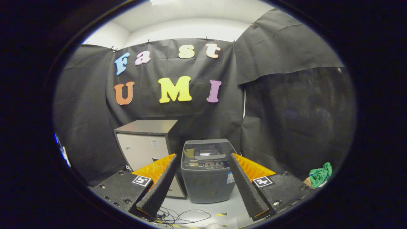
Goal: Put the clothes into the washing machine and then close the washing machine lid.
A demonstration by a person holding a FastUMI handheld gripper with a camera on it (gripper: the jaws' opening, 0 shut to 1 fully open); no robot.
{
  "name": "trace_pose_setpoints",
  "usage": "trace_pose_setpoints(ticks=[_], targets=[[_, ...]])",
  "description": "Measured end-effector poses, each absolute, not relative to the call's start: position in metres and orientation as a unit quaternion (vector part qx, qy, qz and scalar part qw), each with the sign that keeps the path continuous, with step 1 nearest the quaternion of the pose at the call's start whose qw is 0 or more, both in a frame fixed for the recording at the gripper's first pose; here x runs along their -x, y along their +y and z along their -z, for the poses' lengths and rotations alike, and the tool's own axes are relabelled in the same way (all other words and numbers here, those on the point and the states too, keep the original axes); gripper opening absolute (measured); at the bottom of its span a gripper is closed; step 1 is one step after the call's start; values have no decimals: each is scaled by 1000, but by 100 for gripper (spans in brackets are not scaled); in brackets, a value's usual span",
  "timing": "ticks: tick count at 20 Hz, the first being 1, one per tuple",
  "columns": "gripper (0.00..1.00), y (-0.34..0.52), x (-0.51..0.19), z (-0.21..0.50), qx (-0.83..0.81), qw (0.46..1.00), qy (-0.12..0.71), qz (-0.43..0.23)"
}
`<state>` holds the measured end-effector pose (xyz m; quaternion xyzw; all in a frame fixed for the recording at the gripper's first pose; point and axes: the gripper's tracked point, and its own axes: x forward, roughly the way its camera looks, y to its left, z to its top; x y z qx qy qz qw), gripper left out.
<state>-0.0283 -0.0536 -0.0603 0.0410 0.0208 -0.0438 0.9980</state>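
My gripper (203, 187) fingers apart, empty, facing washing machine (206, 170), lid down. Green clothes (321, 174) well right of machine, outside. Judged: clothes fetch pending; needs lid raised.

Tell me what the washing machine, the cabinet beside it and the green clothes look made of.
Washing machine: likely matte grey plastic body, glossy reflective lid. Cabinet: probably laminated board, dark top, pale front. Green clothes: soft crumpled fabric. The hand-held gripper is open, holding nothing.
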Motion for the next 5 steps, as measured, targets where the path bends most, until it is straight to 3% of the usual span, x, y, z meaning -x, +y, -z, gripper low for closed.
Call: trace_pose_setpoints(ticks=[5], targets=[[100, -57, 32, 58, -45, 998, 19, 46]])
